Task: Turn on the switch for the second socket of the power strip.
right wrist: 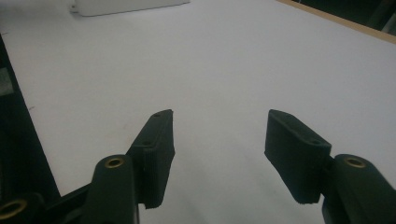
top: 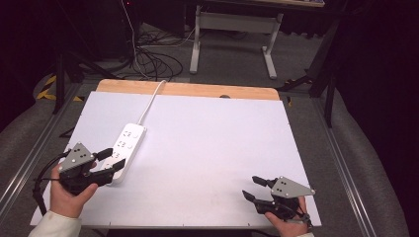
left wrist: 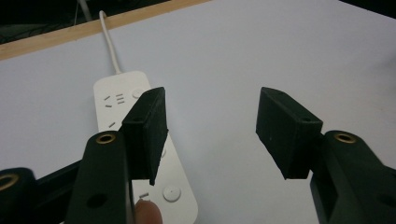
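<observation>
my left gripper [top: 111,159] sits at the near left of the white table [top: 207,148], and its jaws stand wide apart with nothing between them. in the left gripper view the same gripper [left wrist: 212,133] shows a broad gap of bare table between the two black pads, and the left pad [left wrist: 147,130] hangs over the white power strip [left wrist: 140,154]; whether it touches the strip's top i cannot tell. from the high view the power strip [top: 127,148] lies lengthwise on the left part of the table, its near end right at my left gripper's tips, and its white cable [top: 150,101] runs away from me over the wooden edge [top: 188,89] at the far side. a fingertip [left wrist: 148,213] of my left hand [top: 66,195] shows at the bottom of the left gripper view, just beside the strip's near end and its round button [left wrist: 171,192].

my right gripper [top: 253,187] rests at the near right of the table, well apart from the power strip, held in my right hand [top: 286,224]. its jaws are also spread wide and hold nothing. in the right gripper view that gripper [right wrist: 219,144] looks across bare white table, and one end of the power strip [right wrist: 128,6] shows far off at the top edge.
</observation>
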`<act>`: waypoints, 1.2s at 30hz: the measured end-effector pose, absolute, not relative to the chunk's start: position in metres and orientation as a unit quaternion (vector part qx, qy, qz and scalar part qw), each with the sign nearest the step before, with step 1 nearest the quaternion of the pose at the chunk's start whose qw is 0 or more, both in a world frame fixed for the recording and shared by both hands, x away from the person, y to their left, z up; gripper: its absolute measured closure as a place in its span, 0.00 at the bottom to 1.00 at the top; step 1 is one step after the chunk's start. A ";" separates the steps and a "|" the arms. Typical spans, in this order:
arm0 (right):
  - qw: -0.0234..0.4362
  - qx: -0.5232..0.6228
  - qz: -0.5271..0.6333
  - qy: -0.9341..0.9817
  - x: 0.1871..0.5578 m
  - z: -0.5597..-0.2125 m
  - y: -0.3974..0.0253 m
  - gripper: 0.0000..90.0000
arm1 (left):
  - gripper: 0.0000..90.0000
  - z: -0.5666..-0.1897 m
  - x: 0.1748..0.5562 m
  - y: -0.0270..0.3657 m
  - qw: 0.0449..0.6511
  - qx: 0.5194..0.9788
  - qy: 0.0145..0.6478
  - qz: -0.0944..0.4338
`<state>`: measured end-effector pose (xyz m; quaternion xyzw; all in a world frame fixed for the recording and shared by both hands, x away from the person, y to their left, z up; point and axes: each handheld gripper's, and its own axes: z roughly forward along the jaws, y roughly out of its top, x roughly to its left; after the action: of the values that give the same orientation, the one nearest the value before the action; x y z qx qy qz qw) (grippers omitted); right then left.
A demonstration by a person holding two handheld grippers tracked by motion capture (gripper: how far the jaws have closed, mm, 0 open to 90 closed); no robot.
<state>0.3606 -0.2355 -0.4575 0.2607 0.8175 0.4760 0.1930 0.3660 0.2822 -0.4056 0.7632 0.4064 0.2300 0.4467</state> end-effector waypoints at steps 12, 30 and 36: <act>0.192 0.262 0.476 0.817 0.361 -0.458 -0.236 0.47 | 0.46 -0.400 0.386 0.276 0.438 0.768 0.410 0.225; 0.184 0.257 0.473 0.822 0.361 -0.460 -0.234 0.47 | 0.52 -0.397 0.424 0.266 0.436 0.767 0.410 0.230; 0.181 0.257 0.475 0.822 0.362 -0.460 -0.235 0.47 | 0.55 -0.398 0.431 0.266 0.440 0.764 0.412 0.231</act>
<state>0.3621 -0.2347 -0.4599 0.2571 0.8216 0.4755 0.1813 0.4309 0.2663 -0.3981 0.7636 0.4124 0.2310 0.4398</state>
